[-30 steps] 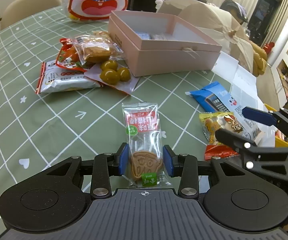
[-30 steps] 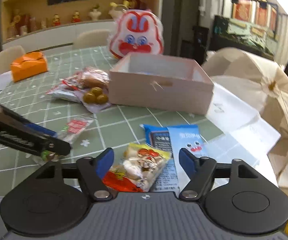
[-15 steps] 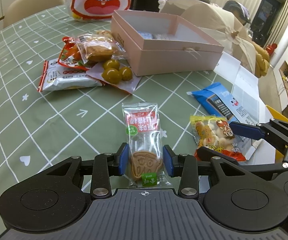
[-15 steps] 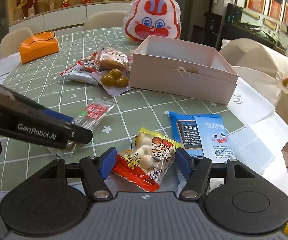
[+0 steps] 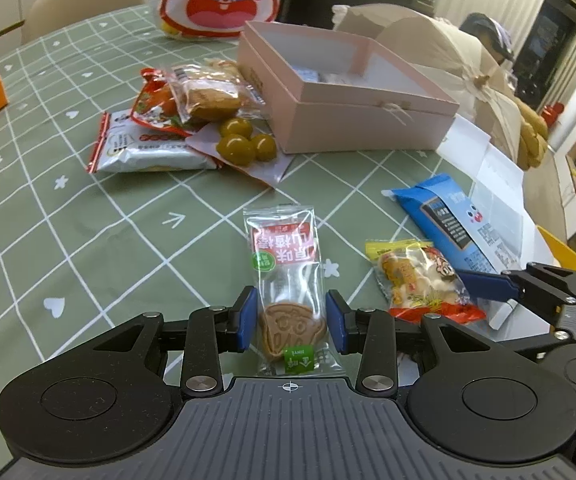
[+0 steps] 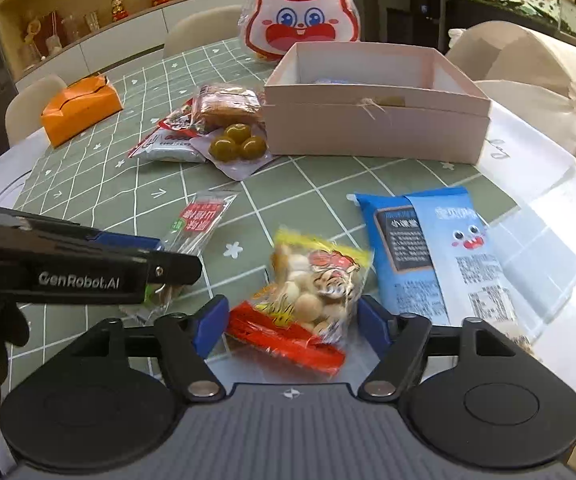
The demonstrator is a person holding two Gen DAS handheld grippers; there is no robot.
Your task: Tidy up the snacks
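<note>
On the green grid-patterned tablecloth (image 5: 88, 240), with the open pink box (image 5: 348, 92) at its far side, the left gripper (image 5: 290, 322) clamps the clear biscuit packet (image 5: 288, 280) lying flat. The right gripper (image 6: 290, 324) has closed in on the yellow-and-red snack bag (image 6: 308, 292) and its jaws have just been opening — they straddle the bag without pressing, so that pick seems yet to be made.

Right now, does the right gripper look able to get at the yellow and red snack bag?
Probably yes. The right gripper already straddles the yellow and red snack bag, jaws just opened wider, nothing between pads and bag. The left gripper sits aside on the clear cookie packet.
</note>
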